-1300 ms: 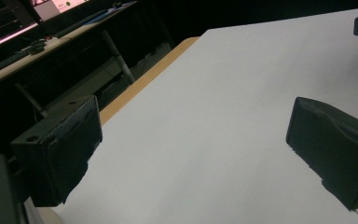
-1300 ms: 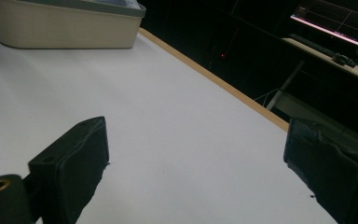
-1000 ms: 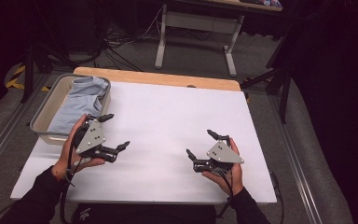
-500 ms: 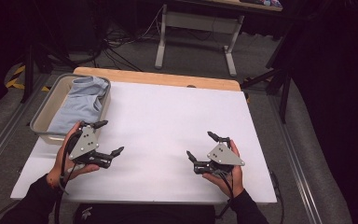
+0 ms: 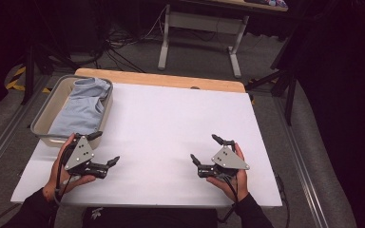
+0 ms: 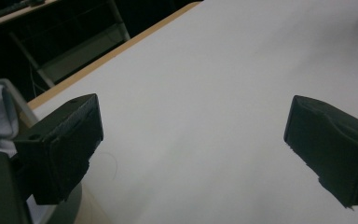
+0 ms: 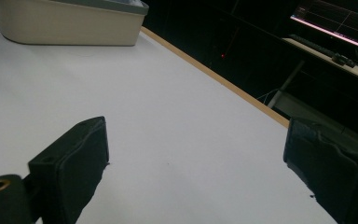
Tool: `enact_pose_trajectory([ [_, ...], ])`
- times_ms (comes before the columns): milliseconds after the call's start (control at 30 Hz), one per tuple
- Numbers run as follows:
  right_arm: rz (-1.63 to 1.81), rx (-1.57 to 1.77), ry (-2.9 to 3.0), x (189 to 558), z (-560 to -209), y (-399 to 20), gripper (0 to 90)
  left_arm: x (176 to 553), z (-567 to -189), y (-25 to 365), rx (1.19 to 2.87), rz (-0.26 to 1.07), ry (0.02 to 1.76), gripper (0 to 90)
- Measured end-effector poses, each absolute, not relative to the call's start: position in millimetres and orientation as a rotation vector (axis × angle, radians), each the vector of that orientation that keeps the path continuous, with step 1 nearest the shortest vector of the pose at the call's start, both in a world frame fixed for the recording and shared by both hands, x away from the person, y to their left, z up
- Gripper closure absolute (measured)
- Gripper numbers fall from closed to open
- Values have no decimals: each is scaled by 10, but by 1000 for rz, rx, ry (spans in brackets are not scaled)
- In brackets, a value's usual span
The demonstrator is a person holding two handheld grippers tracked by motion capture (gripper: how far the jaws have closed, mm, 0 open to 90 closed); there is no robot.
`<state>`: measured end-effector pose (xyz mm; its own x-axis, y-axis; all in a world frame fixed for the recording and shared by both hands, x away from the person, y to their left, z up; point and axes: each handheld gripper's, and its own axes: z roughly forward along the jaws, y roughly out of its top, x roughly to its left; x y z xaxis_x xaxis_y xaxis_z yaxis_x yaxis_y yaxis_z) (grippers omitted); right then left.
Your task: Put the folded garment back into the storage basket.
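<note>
Risk judged: snagging the bin (image 5: 42, 124) rim or dragging the whole bin while grabbing the cloth (image 5: 82, 107), since the left gripper (image 5: 105, 148) sat just beside the bin's near corner. Could also pinch too thin a fold and lose it. Both jaw pairs spread wide, empty; right gripper (image 5: 204, 148) well apart from bin, over bare table (image 5: 171, 123). Cloth pale blue, crumpled, soft, lying inside bin.
</note>
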<state>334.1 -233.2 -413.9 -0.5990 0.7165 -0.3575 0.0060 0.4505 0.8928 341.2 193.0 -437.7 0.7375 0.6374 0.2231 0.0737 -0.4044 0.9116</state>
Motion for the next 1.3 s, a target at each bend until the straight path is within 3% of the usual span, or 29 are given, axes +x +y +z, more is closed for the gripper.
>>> enact_pose_trajectory([
  [567,1199,588,1959,3203,-4345,-2360,74,3398,-4491,1968,1929,680,580,48],
  [1300,1211,608,1933,3221,-4325,-2391,73,3378,-4472,1987,1911,673,568,46],
])
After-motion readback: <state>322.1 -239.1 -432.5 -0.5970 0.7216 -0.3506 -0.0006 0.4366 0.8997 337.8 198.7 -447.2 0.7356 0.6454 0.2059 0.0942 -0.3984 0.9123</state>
